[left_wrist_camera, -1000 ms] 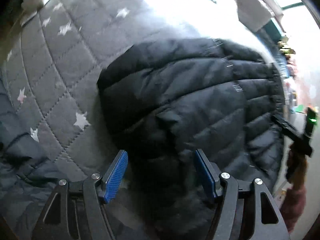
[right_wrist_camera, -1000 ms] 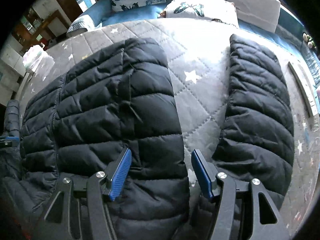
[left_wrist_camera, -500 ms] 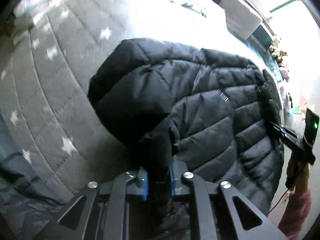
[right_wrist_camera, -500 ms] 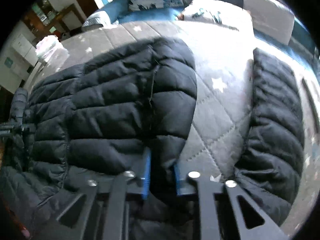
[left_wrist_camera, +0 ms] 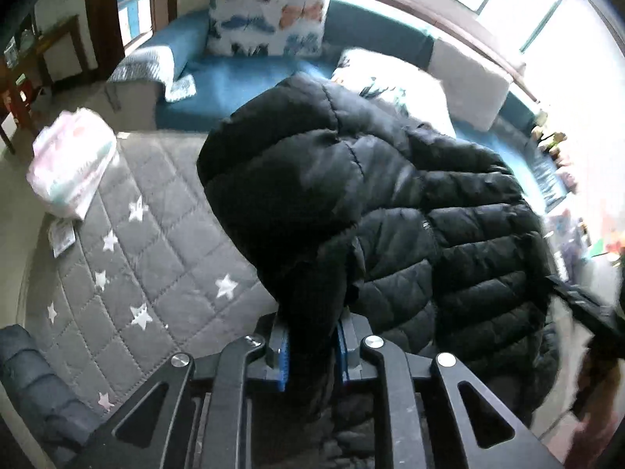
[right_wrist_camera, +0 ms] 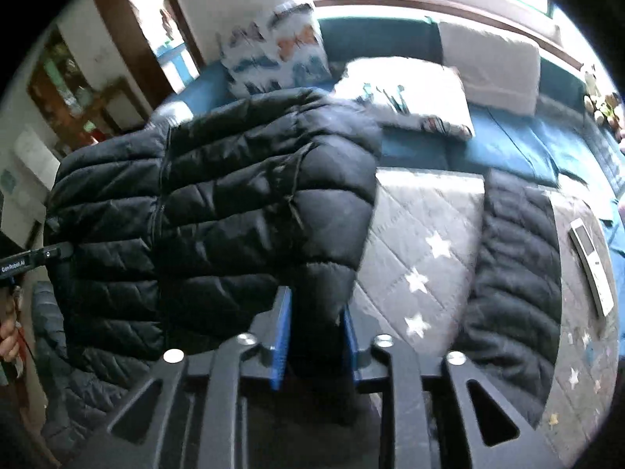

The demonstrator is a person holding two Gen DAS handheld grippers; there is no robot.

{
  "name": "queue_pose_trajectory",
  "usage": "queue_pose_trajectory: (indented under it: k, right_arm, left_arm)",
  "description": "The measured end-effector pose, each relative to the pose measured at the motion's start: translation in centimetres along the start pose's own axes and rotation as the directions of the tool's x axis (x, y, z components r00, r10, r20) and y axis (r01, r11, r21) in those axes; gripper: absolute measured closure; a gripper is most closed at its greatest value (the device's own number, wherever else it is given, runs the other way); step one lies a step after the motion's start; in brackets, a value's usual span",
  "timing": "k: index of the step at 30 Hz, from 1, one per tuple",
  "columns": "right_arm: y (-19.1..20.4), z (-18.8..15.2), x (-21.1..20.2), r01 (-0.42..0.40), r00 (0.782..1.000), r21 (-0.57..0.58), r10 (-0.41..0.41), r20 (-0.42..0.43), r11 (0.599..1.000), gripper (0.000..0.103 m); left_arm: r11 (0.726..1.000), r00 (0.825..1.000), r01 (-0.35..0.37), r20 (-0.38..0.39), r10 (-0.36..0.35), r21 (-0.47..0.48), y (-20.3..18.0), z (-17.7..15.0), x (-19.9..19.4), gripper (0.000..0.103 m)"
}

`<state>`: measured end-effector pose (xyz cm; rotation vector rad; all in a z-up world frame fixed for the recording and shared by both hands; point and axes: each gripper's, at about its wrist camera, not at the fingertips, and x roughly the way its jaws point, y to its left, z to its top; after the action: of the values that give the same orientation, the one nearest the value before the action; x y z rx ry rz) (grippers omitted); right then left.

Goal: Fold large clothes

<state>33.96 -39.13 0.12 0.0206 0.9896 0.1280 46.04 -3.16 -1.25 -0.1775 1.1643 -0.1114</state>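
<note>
Hanging crosswise between left gripper [left_wrist_camera: 312, 346] and right gripper [right_wrist_camera: 316, 342], black puffer jacket [right_wrist_camera: 218, 211], jaws of both clenched on its fabric.

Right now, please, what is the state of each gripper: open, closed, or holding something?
Left gripper: closed, holding a fold of the black puffer jacket.
Right gripper: closed, holding the same jacket.

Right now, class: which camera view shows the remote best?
The right wrist view. The remote lies in plain sight on the grey quilt, right of the jacket sleeve. In the left wrist view the lifted jacket fills the middle, the right edge is blurred, and no remote can be made out.
</note>
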Motion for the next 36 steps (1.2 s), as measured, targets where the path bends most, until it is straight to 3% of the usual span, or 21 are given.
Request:
queue_pose_trajectory:
  k: [5,7,10,18,22,24,26,29,33,35,36]
  right_arm:
    - [0.4,-3.3,-2.4,0.023,0.999,-0.086,-0.027,-0.044,0.996,0.060]
    - [0.7,-5.3,-3.0,0.052,0.996,-0.130,-0.061,-0.067,0.990,0.060]
    - [0.8,-7.9,-3.6,0.028,0.993,-0.161,-0.045,-0.105,0.987,0.060]
    - [1.8,-16.7,-6.1,0.000,0.990,-0.198,-0.028,-0.138,0.980,0.060]
    - [4.2,-21.6,-6.9,-0.044,0.985,-0.248,0.000,-0.173,0.968,0.060]
    - [5.6,-23.5,-7.4,-0.059,0.986,-0.285,0.011,-0.169,0.957,0.060]
    - [7.4,-25.4,-7.6,-0.106,0.981,-0.315,0.046,-0.191,0.943,0.060]
    - [9.6,-28.3,-7.1,-0.141,0.969,-0.336,0.061,-0.239,0.931,0.060]
    - [12.4,-32.1,-7.6,-0.074,0.979,-0.412,-0.012,-0.204,0.908,0.057]
    - [13.1,-33.3,-7.5,-0.161,0.959,-0.372,0.056,-0.279,0.914,0.057]
    - [13.3,-33.6,-7.5,-0.147,0.961,-0.377,0.041,-0.275,0.914,0.057]
  left_arm:
    - [0.997,0.997,-0.075,-0.007,0.076,0.021,0.7,-2.7,-0.1,0.073]
    - [0.997,0.997,-0.080,0.005,0.080,0.022,0.5,-3.9,-1.9,0.067]
    - [0.998,1.000,-0.030,0.002,0.030,0.050,-0.7,-6.6,-5.4,0.067]
    - [0.973,0.999,0.019,-0.038,-0.011,0.229,-4.4,-19.9,-10.7,0.066]
    - [0.944,0.997,-0.022,-0.068,0.046,0.329,-5.5,-26.6,-9.9,0.066]
    - [0.910,0.992,-0.113,-0.003,0.124,0.400,-5.5,-29.5,-9.1,0.066]
    - [0.880,0.981,-0.182,0.020,0.193,0.440,-5.0,-31.4,-8.1,0.065]
    - [0.884,0.977,-0.193,0.003,0.212,0.427,-3.8,-33.1,-7.5,0.065]
    - [0.873,0.978,-0.199,0.027,0.209,0.445,-2.4,-34.9,-8.2,0.063]
    - [0.872,0.979,-0.193,0.034,0.199,0.449,-2.1,-35.3,-8.8,0.063]
    - [0.875,0.981,-0.186,0.038,0.190,0.448,-2.0,-35.4,-9.0,0.062]
